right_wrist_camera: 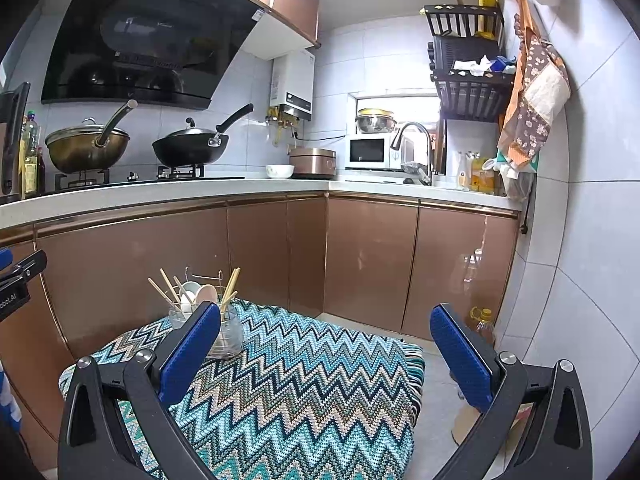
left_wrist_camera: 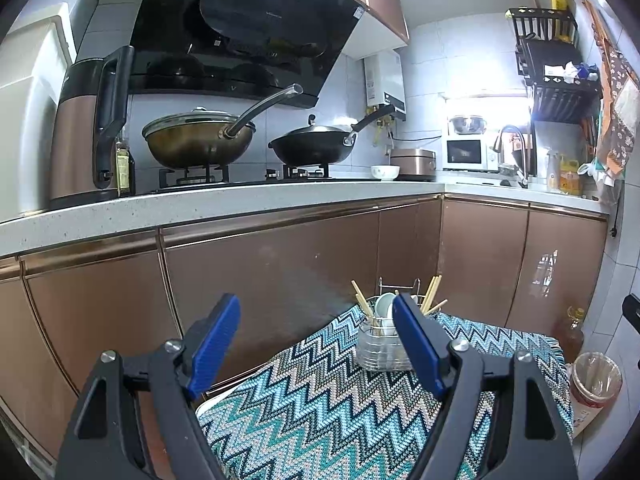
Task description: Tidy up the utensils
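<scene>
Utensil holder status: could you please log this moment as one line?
left gripper: open, empty | right gripper: open, empty | utensil holder: upright on cloth, untouched

At the left of the frame a brass wok (left_wrist_camera: 199,142) and a black wok (left_wrist_camera: 314,146) stand on the stove. A white bowl (left_wrist_camera: 385,172) and a microwave (left_wrist_camera: 469,154) stand at the middle right. A zigzag cloth (right_wrist_camera: 304,376) fills the bottom.

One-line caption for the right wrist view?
Open right gripper above zigzag cloth; utensil holder with chopsticks stands at left.
</scene>
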`<state>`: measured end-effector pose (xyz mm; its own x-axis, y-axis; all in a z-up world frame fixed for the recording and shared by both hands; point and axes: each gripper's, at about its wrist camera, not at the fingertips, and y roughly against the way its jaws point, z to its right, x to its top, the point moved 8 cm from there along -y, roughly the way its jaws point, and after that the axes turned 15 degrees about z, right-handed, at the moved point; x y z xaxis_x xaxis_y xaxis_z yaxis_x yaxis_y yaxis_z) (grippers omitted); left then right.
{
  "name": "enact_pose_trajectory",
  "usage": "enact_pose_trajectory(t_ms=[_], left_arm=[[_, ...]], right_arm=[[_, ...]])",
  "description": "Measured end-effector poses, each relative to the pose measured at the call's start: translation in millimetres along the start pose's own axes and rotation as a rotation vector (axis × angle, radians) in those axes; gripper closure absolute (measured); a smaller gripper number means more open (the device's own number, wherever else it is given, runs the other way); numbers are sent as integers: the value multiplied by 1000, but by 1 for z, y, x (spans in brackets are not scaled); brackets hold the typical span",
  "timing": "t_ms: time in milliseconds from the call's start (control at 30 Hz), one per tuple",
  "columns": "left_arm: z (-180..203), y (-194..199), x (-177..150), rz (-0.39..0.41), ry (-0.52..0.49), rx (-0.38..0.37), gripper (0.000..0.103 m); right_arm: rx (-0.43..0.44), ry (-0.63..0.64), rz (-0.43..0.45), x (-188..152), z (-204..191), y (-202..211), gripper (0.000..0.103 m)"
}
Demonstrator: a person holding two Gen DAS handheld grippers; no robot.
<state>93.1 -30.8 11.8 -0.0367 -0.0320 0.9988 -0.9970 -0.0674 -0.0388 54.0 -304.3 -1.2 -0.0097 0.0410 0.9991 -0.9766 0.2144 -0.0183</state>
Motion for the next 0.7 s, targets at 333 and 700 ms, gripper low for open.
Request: enact_pose_trajectory(t_ms=[333,700], left_arm=[[-2,1,-1,5,5,7,26],[-2,2,-2,6,9,0,26]], right_arm=[[-9,-1,0,0,2,0,0],[-4,3,-2,-1,0,-1,0]])
